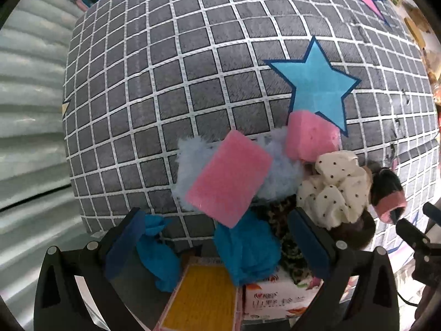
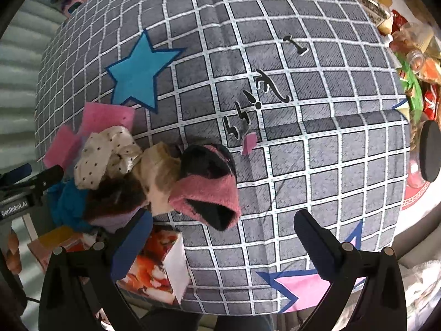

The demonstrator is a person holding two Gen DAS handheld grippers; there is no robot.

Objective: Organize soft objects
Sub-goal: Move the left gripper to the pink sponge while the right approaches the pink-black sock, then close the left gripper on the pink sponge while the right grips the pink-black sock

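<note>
**Soft things heaped on the checked cloth**

A grey checked cloth (image 1: 165,82) covers the surface; the heap lies at its near edge: pink sponge (image 1: 228,182), blue rag (image 1: 245,251), dotted scrunchie (image 1: 333,184), black-and-pink sock (image 2: 209,182); left gripper (image 1: 217,245) and right gripper (image 2: 223,242) gape wide, empty.

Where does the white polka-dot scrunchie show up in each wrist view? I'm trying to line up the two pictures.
Left wrist view: the white polka-dot scrunchie sits right of centre, just above the left gripper's right finger, below a pink sponge.
Right wrist view: the scrunchie lies left of centre, in the pile's upper part.
Shared landmark: the blue star printed on the checked cloth, above the pile in both.
</note>
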